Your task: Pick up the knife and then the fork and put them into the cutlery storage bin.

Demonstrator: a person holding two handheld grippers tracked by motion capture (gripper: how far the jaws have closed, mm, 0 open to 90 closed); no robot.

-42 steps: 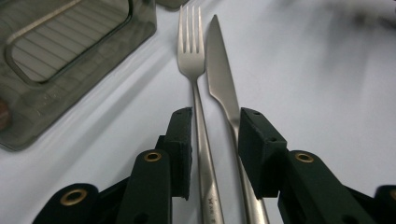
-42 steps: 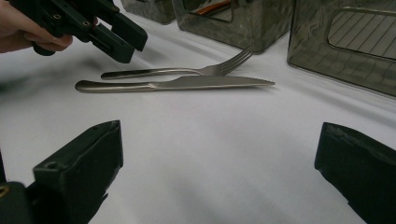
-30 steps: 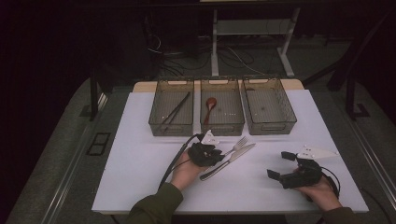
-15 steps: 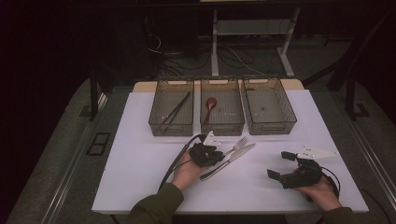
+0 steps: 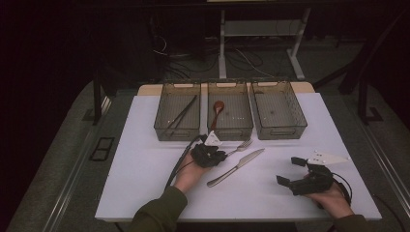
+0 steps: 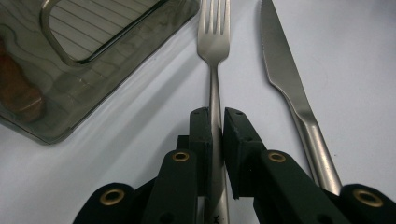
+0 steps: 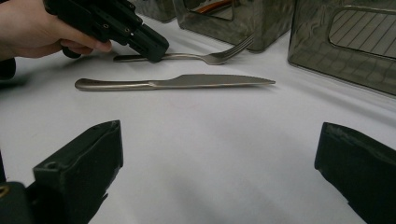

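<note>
Fork [image 6: 214, 70], thin, stiff, slick steel, lies flat near the counter's [image 5: 145, 164] middle; left gripper [image 6: 216, 122] jaws have just closed onto its handle, a sound mid-handle hold. Right gripper [image 7: 219, 154] jaws stand wide, empty.

We hold our left gripper [image 6: 215, 126] low and level, its jaws pressed nearly together on a thin handle. Our right gripper [image 7: 219, 154] rests well apart from it, jaws spread wide with nothing between them.
</note>
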